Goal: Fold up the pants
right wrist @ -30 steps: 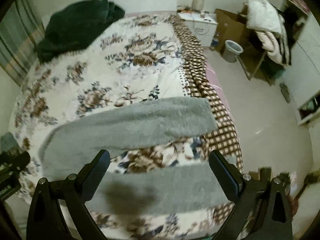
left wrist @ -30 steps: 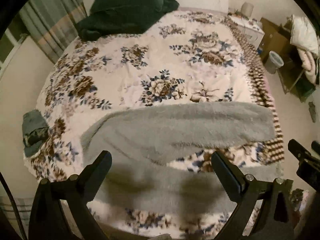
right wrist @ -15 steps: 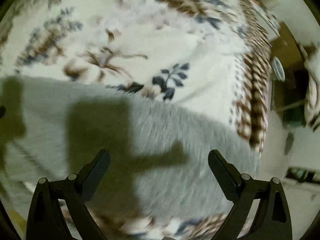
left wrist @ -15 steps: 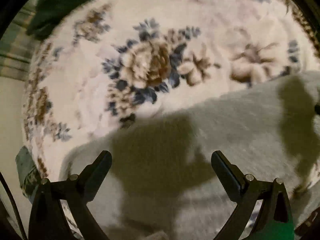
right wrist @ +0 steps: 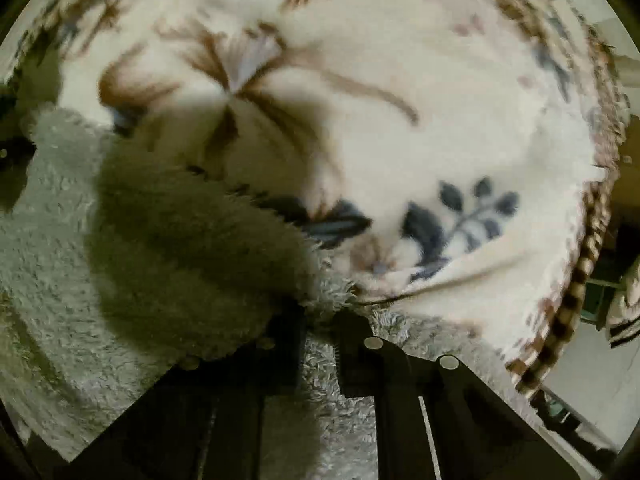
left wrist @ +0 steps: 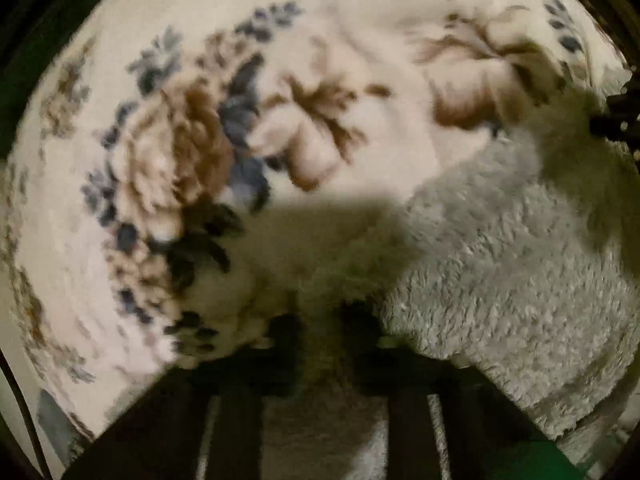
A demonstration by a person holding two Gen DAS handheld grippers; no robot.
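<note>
left fingers: the left gripper point(left wrist: 324, 330) is pinching down on the far edge of the fuzzy grey fleece pants point(left wrist: 520, 280), jaws drawn nearly together with a wad of pile between them

right fingers: same deal, the right gripper point(right wrist: 320, 320) is squeezing a tuft of that grey fleece point(right wrist: 120, 260) right at the tips

pants: lying flat on the cream floral fleece blanket point(left wrist: 340, 60), spreading right of the left fingers and left of the right ones; the blanket point(right wrist: 440, 120) is showing just past both sets of tips

step: looks like both are grabbing the far leg for the first fold

next: probably lifting together and carrying it back evenly, since fluffy stuff is prone to slipping

blur: making exact grip depth hard to tell
</note>
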